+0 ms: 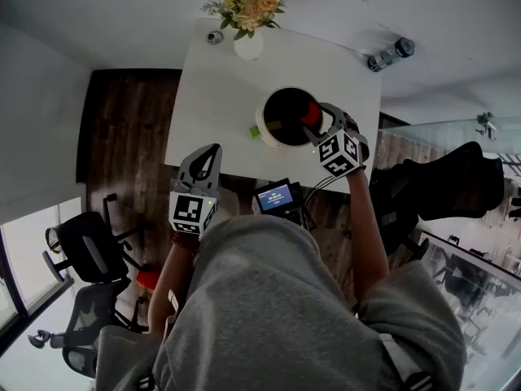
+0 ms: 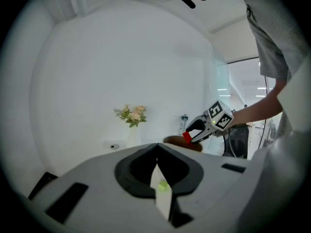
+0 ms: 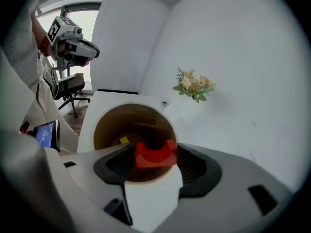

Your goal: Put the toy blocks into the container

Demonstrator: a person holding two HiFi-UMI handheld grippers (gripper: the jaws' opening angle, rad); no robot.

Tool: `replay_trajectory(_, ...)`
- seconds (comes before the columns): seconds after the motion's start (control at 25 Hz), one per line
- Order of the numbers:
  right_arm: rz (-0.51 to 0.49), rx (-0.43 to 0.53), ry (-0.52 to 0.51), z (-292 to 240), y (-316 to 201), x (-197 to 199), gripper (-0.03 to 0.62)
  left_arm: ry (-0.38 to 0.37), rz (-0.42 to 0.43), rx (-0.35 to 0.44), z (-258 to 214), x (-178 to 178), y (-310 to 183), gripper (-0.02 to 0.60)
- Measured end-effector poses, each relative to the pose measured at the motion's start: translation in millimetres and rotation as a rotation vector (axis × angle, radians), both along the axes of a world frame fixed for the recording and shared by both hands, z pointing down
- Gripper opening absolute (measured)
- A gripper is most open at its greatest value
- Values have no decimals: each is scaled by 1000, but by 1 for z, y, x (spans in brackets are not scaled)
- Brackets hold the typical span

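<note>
A round white container [image 1: 269, 133] with a dark inside stands on the white table [image 1: 212, 96]. My right gripper [image 1: 319, 120] is over its right rim, shut on a red arch-shaped block [image 1: 311, 114]. In the right gripper view the red block [image 3: 155, 154] sits between the jaws above the container [image 3: 90, 130], where a yellow block [image 3: 124, 140] lies at the bottom. A small green block [image 1: 254, 131] lies on the table just left of the container. My left gripper [image 1: 207, 163] is shut and holds nothing, near the table's front edge; its own view shows the green block [image 2: 163, 186] below the jaws.
A vase of flowers [image 1: 248, 43] and a small round object [image 1: 214, 37] stand at the table's far edge. A bottle [image 1: 391, 54] lies beyond the table's far right corner. A device with a lit screen [image 1: 275, 195] hangs at the front edge. Office chairs [image 1: 85, 255] stand at left.
</note>
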State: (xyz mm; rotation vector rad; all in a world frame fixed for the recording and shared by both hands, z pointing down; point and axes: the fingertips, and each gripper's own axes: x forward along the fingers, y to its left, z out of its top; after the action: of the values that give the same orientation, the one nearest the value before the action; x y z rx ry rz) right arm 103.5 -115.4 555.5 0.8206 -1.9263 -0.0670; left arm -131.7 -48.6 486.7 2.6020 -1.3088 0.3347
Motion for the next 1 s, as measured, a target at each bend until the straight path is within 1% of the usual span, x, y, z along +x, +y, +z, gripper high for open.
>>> replay_trajectory(0.16, -14, 10, -30, -3, 3, -2, 270, -4, 13, -15, 8, 5, -3, 6)
replay_trajectory(0.32, 2, 41, -58, -12, 2, 1, 270, -27, 36, -20, 16, 14, -7, 6)
replay_trajectory(0.4, 27, 68, -93, -21, 1, 4, 270, -52, 49, -26, 25, 16, -10, 8)
replay_trajectory(0.52, 76, 124, -173, -40, 2, 10, 270, -83, 73, -33, 38, 23, -15, 8)
replay_trajectory(0.64, 122, 189, -238, -59, 9, 19, 268, -117, 118, -25, 51, 32, -20, 8)
replay_trajectory(0.72, 154, 230, -272, -71, 16, 26, 268, -152, 156, -15, 63, 37, -23, 8)
replay_trajectory(0.8, 191, 267, -295, -81, 23, 36, 266, -189, 198, -20, 81, 43, -26, 9)
replay_trajectory(0.84, 213, 279, -297, -85, 28, 44, 262, -206, 221, -31, 91, 47, -27, 18)
replay_trajectory(0.92, 258, 286, -283, -85, 40, 61, 259, -235, 265, -66, 112, 55, -29, 61)
replay_trajectory(1.0, 305, 278, -265, -82, 53, 78, 258, -267, 302, -110, 136, 60, -31, 69)
